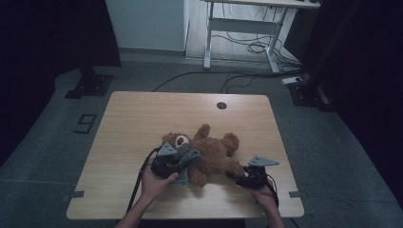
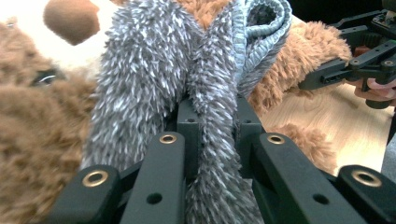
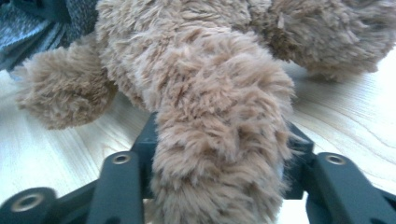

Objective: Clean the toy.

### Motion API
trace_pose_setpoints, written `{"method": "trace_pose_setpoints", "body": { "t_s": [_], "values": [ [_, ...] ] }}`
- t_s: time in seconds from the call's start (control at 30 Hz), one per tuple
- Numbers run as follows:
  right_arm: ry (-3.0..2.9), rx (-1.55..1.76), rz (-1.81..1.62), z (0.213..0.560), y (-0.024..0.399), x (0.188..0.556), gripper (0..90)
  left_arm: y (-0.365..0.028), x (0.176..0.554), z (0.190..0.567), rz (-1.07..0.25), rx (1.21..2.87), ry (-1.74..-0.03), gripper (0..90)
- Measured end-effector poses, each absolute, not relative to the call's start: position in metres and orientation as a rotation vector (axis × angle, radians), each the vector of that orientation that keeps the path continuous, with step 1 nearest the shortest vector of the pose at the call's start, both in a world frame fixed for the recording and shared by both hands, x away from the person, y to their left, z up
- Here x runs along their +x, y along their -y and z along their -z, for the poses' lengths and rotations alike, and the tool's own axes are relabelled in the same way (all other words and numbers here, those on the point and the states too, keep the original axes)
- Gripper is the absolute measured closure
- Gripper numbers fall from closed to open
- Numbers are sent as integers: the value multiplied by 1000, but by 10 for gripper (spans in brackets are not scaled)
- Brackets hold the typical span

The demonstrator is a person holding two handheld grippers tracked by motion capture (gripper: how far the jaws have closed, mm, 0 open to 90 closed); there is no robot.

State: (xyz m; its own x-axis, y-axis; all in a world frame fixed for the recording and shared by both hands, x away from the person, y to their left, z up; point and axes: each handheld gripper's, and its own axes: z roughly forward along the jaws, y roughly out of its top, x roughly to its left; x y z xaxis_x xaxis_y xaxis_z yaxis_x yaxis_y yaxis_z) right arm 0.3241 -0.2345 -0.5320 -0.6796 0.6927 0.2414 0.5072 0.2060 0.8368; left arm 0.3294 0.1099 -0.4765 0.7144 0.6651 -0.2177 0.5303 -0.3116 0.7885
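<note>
Wooden tabletop (image 1: 133,118) is seen under dim light. Brown teddy bear (image 1: 209,149) is laid on its back near the front edge, slightly right of centre. Grey fuzzy cloth (image 2: 140,84) is draped over its chest and pinched tight in the left tongs (image 2: 212,116). Right tongs (image 3: 219,154) are part open around the bear's leg (image 3: 219,140); whether the fur is pressed cannot be told.

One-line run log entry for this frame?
scene: teddy on table | left gripper: shut on grey garment | right gripper: around teddy's leg
</note>
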Motion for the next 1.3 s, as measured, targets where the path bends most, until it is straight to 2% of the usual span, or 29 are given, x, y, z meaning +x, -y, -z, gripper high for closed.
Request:
{"method": "trace_pose_setpoints", "body": {
  "t_s": [0.17,0.37,0.5,0.63,0.73,0.83,1.0,1.17,1.3],
  "values": [
    [-2275,1133,-1461,531,233,324,541,-93,327,459,-187,1968,-855,775],
    [-2280,1125,-1464,531,234,324,539,-24,328,435,-174,2016,-704,773],
    [-2283,1124,-1469,532,234,324,541,16,338,441,-141,2074,-683,773],
    [-2286,1117,-1464,532,234,324,543,33,350,463,-109,2133,-718,773],
    [-2314,1102,-1417,533,233,325,546,26,354,474,-57,2107,-739,774],
    [-2322,1099,-1427,535,233,325,550,14,350,472,-67,2098,-734,774],
    [-2313,1110,-1444,533,235,325,552,-16,342,462,-173,2102,-752,773],
    [-2313,1117,-1446,535,237,325,552,-58,337,448,-359,2074,-812,770],
    [-2316,1124,-1446,535,239,326,552,-93,341,443,-375,2021,-875,770]
  ]
}}
